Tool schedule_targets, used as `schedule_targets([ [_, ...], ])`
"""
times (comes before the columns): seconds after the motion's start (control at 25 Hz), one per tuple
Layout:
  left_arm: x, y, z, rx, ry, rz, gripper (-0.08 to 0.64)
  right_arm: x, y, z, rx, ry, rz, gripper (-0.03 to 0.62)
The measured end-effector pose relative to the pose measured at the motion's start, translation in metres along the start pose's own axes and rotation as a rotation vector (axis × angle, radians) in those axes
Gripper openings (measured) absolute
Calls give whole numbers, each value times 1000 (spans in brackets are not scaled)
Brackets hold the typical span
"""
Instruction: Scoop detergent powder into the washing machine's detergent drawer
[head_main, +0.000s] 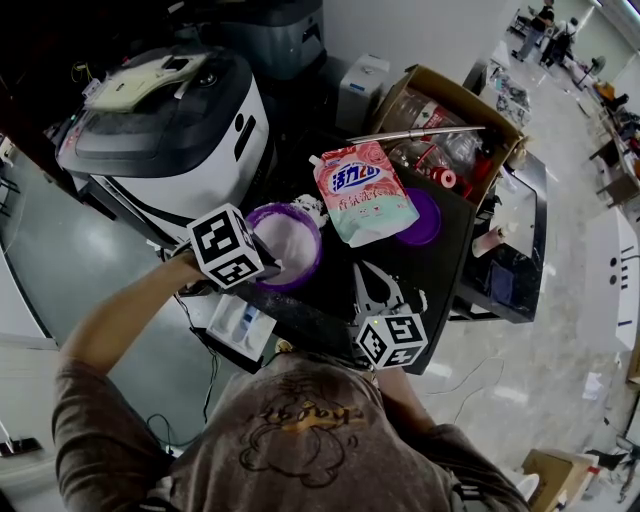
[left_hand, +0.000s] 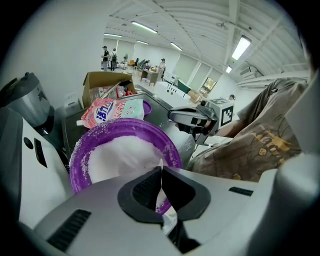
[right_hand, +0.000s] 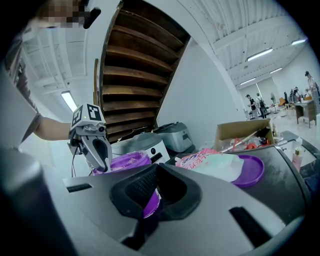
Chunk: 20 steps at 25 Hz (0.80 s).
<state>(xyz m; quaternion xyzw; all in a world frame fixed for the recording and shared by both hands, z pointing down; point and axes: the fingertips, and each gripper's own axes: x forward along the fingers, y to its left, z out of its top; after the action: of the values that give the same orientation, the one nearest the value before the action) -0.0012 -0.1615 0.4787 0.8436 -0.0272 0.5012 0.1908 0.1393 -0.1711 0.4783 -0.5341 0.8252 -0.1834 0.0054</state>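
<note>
Purple powder tub (head_main: 287, 240), rim pinched by left gripper (left_hand: 161, 172); beside it, right gripper (right_hand: 156, 192) clamps a purple piece (right_hand: 151, 202) unseen from overhead.

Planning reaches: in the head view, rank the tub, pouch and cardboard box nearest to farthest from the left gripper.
1. Tub, right at the left gripper.
2. Pouch, to the tub's right.
3. Cardboard box, beyond the pouch, far right.
</note>
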Motion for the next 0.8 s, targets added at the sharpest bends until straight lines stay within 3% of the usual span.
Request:
schedule_targets([
  [0.6,-1,-4,10,-87,-90,-85,23,2,-1,-1,-4,5,2,3],
  [0.8,-8,-4,17,-145,-165,-121,23,2,-1,-1,-7,6,1,2],
])
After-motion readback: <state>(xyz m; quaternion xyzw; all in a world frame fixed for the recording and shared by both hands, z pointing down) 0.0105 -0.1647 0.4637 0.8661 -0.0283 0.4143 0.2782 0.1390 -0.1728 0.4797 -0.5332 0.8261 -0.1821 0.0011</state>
